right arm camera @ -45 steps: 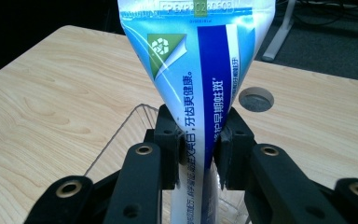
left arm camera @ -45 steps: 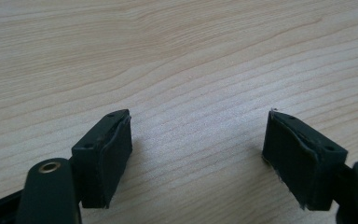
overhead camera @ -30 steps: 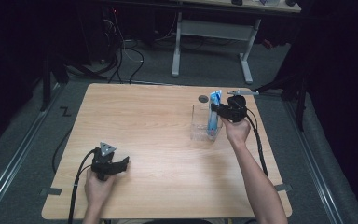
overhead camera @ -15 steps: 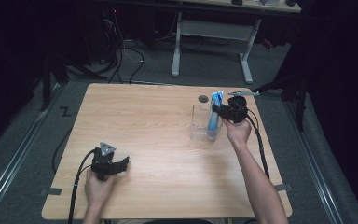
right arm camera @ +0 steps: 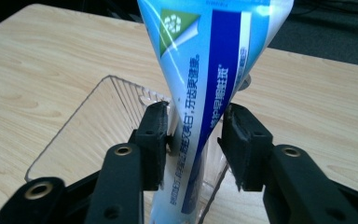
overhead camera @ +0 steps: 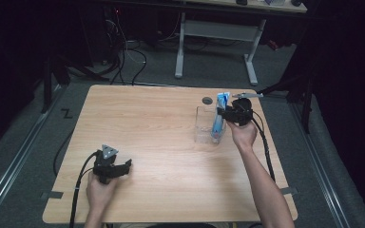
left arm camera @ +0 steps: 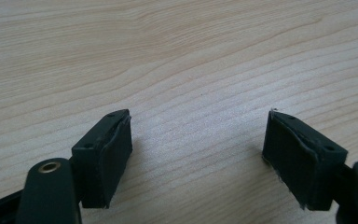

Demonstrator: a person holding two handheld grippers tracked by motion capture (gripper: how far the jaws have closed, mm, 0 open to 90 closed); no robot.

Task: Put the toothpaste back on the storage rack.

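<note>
A blue and white toothpaste tube [right arm camera: 205,93] stands upright in a clear plastic container [right arm camera: 98,121] at the table's right side, also seen as the tube [overhead camera: 218,116] in the container [overhead camera: 204,128] from above. My right gripper [right arm camera: 193,140] brackets the tube's lower part. Its jaws have just been opening and now stand a little off the tube on both sides. In the high view that right gripper [overhead camera: 227,114] is level beside the container. My left gripper [left arm camera: 198,154] rests open on bare wood, and the left gripper [overhead camera: 119,167] sits near the front left.
A small dark round disc [overhead camera: 207,100] lies on the wooden table [overhead camera: 147,123] just behind the container. Cables trail from both grippers over the table's front and right edges. A desk frame [overhead camera: 214,33] stands on the floor beyond the far edge.
</note>
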